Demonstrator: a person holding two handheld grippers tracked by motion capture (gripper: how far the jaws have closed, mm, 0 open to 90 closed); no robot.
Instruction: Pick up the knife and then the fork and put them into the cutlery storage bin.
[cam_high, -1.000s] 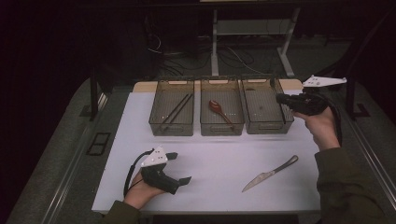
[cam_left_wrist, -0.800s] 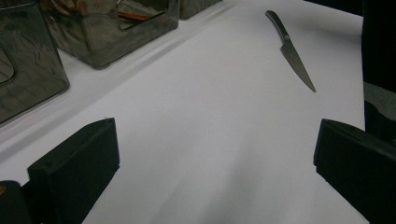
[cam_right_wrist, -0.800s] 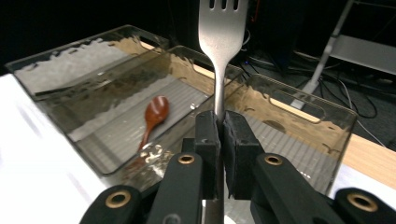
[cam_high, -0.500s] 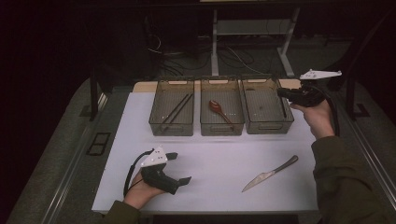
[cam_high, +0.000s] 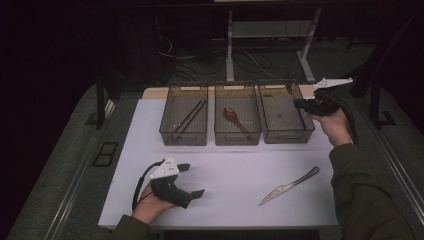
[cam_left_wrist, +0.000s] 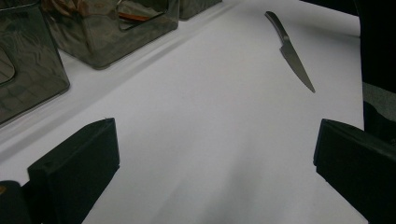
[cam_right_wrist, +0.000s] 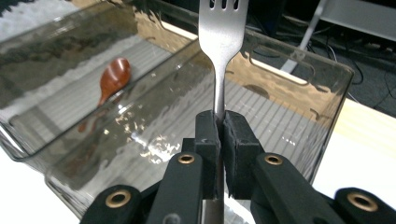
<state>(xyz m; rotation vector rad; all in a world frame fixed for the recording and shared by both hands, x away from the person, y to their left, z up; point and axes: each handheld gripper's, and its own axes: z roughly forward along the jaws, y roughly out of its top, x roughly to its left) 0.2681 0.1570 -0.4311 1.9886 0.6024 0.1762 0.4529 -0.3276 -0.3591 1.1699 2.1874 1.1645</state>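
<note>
my right gripper (cam_right_wrist: 218, 128) clamped on fork (cam_right_wrist: 220, 42), upper centre, over right bin (cam_right_wrist: 299, 70), my left gripper (cam_high: 190, 180) wide open, lower left, knife (cam_high: 289, 186) lower right

Both grippers are black, pistol-shaped. The left gripper (cam_high: 191, 180) carries a pale grey three-cornered plate and a looping black cable; the right gripper (cam_right_wrist: 219, 128) shows blocky black pads on linkage arms with brass-coloured rivets. The person wears dark olive sleeves (cam_high: 362, 192).

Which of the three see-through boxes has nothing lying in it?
The right-hand bin, beside the right gripper holding a fork. The left bin holds chopsticks; the middle bin a brown spoon.
</note>
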